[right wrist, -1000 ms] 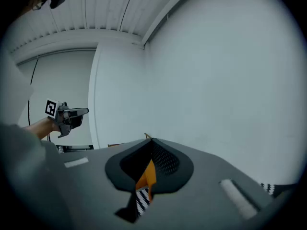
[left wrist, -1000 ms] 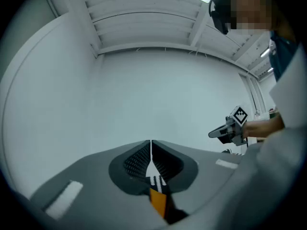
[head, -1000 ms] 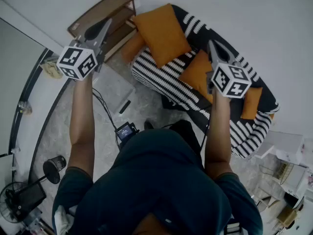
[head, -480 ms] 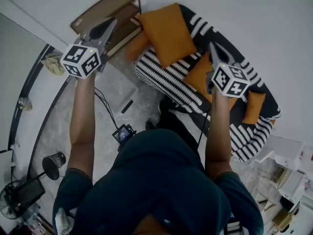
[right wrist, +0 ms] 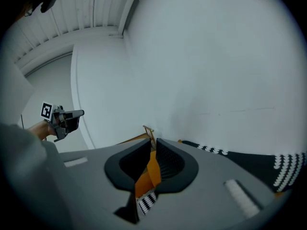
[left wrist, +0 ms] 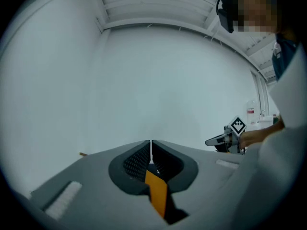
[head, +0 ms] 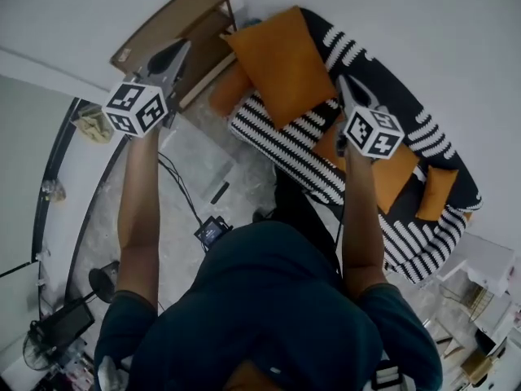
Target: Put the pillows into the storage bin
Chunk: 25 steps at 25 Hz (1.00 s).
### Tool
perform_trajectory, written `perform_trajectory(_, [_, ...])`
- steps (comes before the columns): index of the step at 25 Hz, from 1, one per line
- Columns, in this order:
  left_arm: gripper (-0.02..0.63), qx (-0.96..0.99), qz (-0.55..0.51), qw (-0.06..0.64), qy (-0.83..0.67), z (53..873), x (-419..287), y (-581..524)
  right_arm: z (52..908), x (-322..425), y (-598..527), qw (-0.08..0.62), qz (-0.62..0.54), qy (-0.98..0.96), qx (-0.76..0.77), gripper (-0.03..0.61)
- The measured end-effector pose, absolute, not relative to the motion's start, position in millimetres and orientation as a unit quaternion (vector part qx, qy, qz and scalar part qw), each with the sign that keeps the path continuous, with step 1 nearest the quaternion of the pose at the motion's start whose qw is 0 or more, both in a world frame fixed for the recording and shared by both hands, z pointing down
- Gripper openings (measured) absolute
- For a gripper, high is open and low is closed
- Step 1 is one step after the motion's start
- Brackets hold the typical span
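- The left gripper (left wrist: 151, 145) is clenched with nothing in it, held up near a wooden shelf (head: 159, 31).
- The right gripper (right wrist: 154, 143) is also clenched and empty, above the striped sofa (head: 285, 141).
- A big pillow (head: 281, 63), orange, lies on the sofa between the grippers.
- Smaller orange pillows (head: 399, 169) lie further along the sofa, one under the right gripper.

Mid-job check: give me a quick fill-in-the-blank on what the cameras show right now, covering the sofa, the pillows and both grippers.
The pillows lying on the sofa are all ___ in colour.
The sofa is patterned in black and white ___.
The left gripper and the right gripper both have their jaws ___, with nothing held between them.
Missing words: orange; stripes; shut.
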<state>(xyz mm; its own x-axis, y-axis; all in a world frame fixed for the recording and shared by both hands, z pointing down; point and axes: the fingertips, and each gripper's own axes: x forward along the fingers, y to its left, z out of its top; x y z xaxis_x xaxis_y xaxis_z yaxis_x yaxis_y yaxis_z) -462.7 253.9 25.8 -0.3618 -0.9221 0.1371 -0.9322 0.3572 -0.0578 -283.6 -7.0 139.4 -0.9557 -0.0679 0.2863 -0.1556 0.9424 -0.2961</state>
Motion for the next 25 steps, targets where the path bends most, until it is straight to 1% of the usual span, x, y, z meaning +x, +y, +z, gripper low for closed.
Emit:
perform_trajectory(7, [0.017, 0.562, 0.073, 0.099, -0.818, 88.5, -541.5, 172.7, 221.7, -346.4, -70.9, 0.181, 0.23, -0.955, 0.057, 0.064])
perform_trajectory(13, [0.033, 0.558, 0.093, 0.153, -0.81, 155.6, -605.3, 103.4, 316.0, -383.2, -122.4, 0.207, 0.327, -0.919, 0.072, 0.12])
perform_trajectory(19, [0.079, 0.555, 0.123, 0.219, -0.793, 234.5, -654.3, 47.5, 423.1, -405.6, -146.4, 0.23, 0.438, -0.864, 0.093, 0.169])
perform_trajectory(25, [0.145, 0.563, 0.172, 0.264, -0.764, 314.0, -685.0, -7.1, 528.6, -410.0, -159.0, 0.241, 0.533, -0.799, 0.139, 0.204])
